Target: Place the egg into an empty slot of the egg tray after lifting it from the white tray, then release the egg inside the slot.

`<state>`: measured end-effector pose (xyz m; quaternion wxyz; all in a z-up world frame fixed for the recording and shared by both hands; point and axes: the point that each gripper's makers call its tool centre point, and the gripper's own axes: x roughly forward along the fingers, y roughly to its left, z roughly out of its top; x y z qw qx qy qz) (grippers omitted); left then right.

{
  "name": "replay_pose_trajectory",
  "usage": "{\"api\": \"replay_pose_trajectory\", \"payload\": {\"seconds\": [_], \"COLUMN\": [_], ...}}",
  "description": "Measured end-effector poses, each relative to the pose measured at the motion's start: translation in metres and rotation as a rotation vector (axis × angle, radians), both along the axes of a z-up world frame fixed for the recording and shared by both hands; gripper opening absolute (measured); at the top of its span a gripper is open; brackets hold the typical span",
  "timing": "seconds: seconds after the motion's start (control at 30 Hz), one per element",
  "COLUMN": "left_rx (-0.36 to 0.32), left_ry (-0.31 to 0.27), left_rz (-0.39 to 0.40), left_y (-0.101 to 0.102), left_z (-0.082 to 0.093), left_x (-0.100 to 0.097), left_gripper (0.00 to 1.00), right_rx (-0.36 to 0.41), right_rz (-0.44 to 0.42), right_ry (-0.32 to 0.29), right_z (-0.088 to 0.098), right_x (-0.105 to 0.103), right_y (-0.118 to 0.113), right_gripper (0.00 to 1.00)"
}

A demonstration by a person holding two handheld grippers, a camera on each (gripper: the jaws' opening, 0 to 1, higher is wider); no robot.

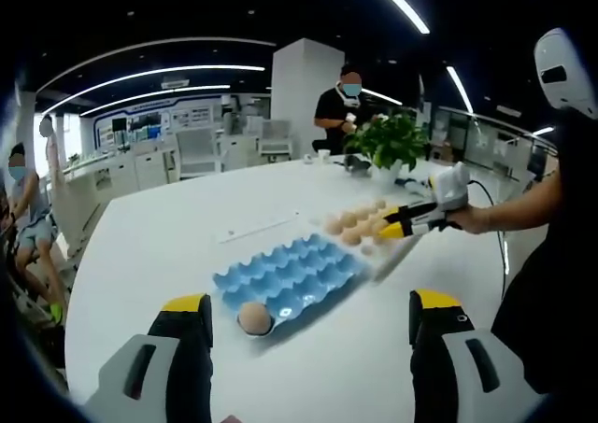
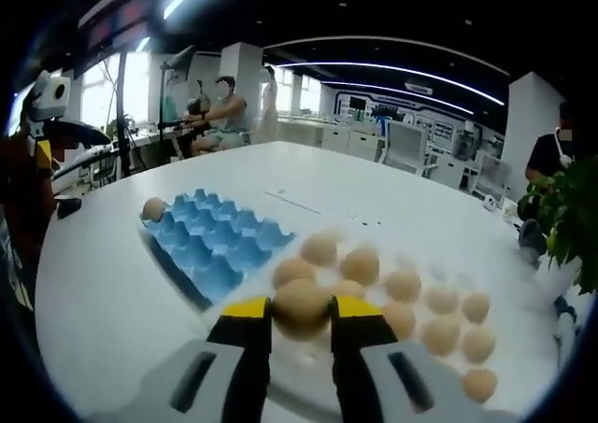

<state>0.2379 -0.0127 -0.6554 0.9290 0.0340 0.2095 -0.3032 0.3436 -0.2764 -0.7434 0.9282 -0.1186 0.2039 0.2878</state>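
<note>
Yellow-tipped fingers of the left gripper stand wide apart with nothing between them, raised above the white surface. Just ahead of them lies the blue egg tray, and one egg sits in its near corner slot; the other slots look bare. Farther right in the left gripper view, the right gripper reaches in over a cluster of tan eggs, held by a person's hand. A potted green plant stands behind them.

In the right gripper view, the right gripper has its fingers clamped on an egg, pale brown, smooth and matte, held at its sides just above the white tray. To the left is the egg tray, with the single egg at its far corner. To the right, about a dozen loose eggs lie on the white tray, though its edge is hard to tell from the surface. No lettering can be read on either tray.
</note>
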Motion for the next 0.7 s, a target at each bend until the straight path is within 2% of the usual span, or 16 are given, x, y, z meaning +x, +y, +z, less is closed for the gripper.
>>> {"api": "replay_pose_trajectory", "payload": {"seconds": [0.27,0.7], "left_rx": [-0.004,-0.002], "left_ry": [-0.001,0.003], "left_rz": [0.002,0.004], "left_y": [0.001,0.006], "left_z": [0.001,-0.001], "left_x": [0.002,0.003], "left_gripper": [0.88,0.88], "right_rx": [0.013,0.044], "right_rz": [0.038,0.133], "right_ry": [0.003,0.001], "right_z": [0.003,0.009], "right_x": [0.001,0.002], "right_y": [0.020,0.071], "right_gripper": [0.24,0.24]}}
